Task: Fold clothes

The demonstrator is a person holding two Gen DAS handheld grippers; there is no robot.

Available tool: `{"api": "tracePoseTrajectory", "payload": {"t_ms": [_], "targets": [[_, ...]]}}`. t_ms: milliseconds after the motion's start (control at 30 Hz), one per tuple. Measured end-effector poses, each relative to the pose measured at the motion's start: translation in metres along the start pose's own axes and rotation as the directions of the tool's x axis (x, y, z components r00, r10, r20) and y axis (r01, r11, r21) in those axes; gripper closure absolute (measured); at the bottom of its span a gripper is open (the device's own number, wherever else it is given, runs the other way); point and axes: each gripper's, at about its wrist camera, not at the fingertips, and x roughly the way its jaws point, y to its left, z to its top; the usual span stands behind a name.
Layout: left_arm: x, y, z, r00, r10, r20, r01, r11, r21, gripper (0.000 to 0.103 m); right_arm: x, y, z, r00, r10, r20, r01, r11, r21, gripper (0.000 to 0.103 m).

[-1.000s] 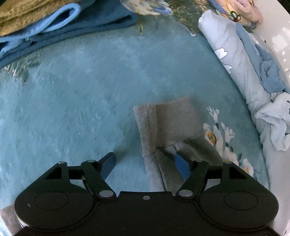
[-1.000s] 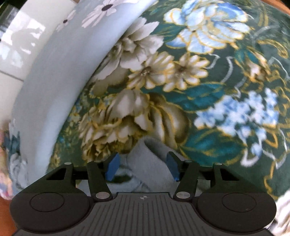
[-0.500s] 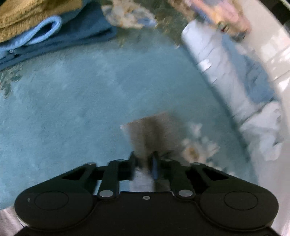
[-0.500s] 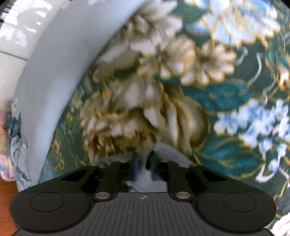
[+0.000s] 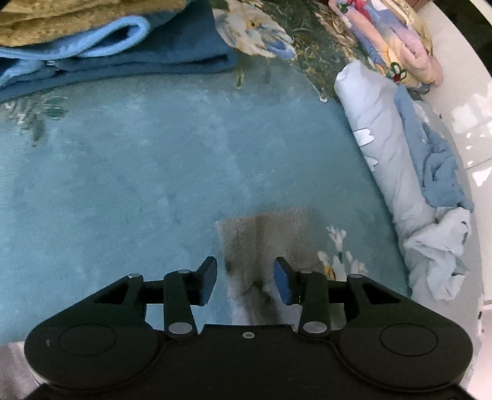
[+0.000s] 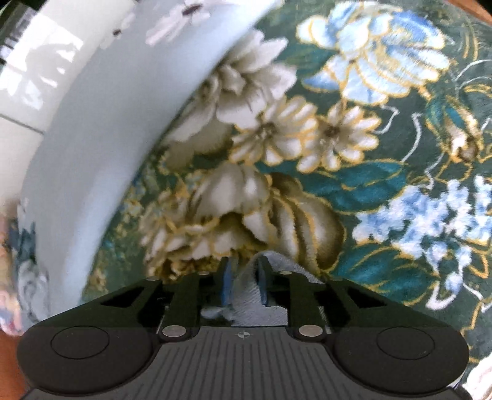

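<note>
A small grey cloth (image 5: 267,240) lies on the teal plush blanket (image 5: 138,172), its near end running under my left gripper (image 5: 246,281). The left gripper's blue-padded jaws stand apart on either side of the cloth and do not pinch it. In the right wrist view my right gripper (image 6: 244,284) has its jaws close together, pinching a fold of pale grey cloth (image 6: 261,303) just above the green flowered blanket (image 6: 369,184).
A folded dark blue garment (image 5: 138,64) and a yellow towel (image 5: 61,18) lie at the far left. A rolled pale sheet (image 5: 390,154) with a blue cloth (image 5: 439,169) lies along the right. A pale pillow edge (image 6: 107,123) lies left of the right gripper.
The left gripper shut on the grey cloth half a second ago and has opened again. The right gripper closed on the grey cloth and still holds it.
</note>
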Motion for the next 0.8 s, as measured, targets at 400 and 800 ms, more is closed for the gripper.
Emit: {"api": "tracePoseTrajectory", "payload": {"t_ms": [400, 800], "targets": [[-0.105, 0.076, -0.056, 0.987, 0.157, -0.04, -0.152, 0.982, 0.114, 0.042, -0.108, -0.086, -0.144, 0.995, -0.081, -0.06, 0.09, 0.982, 0.166, 0.063], [-0.105, 0.137, -0.099, 0.963, 0.188, -0.193, -0.172, 0.98, 0.095, 0.038, -0.088, -0.142, -0.169, 0.989, -0.113, -0.093, 0.137, 0.938, 0.319, 0.053]]}}
